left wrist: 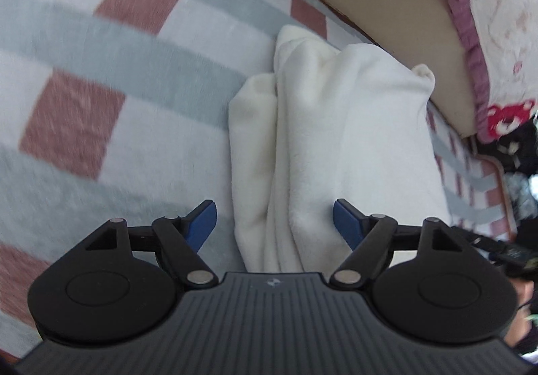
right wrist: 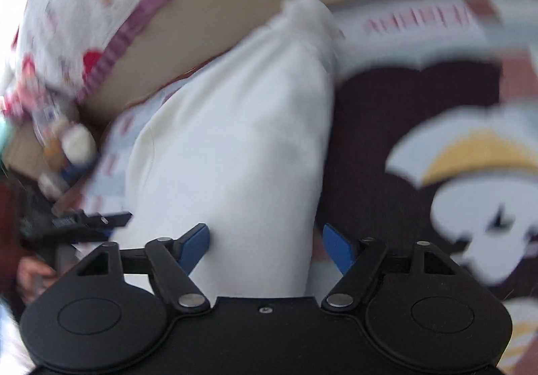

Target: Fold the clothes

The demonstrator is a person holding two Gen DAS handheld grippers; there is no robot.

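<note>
Between the blue pads of my left tool (left wrist: 275,223) I am seeing a folded cream-white garment (left wrist: 322,146) lying on a checked blanket (left wrist: 101,79) of white, grey-green and dusty red. Its jaws are standing wide, one pad on each side of the near end of the cloth, and neither pad is pressing on it. From there the garment is stretching away toward the far side in long soft ridges, its far end sitting close to a beige curved edge (left wrist: 396,15), probably the bed frame. Beyond that edge, at far right, a white cloth with red bears and a purple frill (left wrist: 470,35) is showing.

Over on the right wrist view, much blurred, my right tool (right wrist: 265,249) is also gaping wide, hovering at the near end of the same white garment (right wrist: 235,139), with nothing clamped. Just right of the garment, a dark maroon fabric with a white and yellow cartoon print (right wrist: 420,153) is lying. At the left edge I am catching the dark frame of the left tool (right wrist: 84,220) and part of a person's hand (right wrist: 32,277).
</note>
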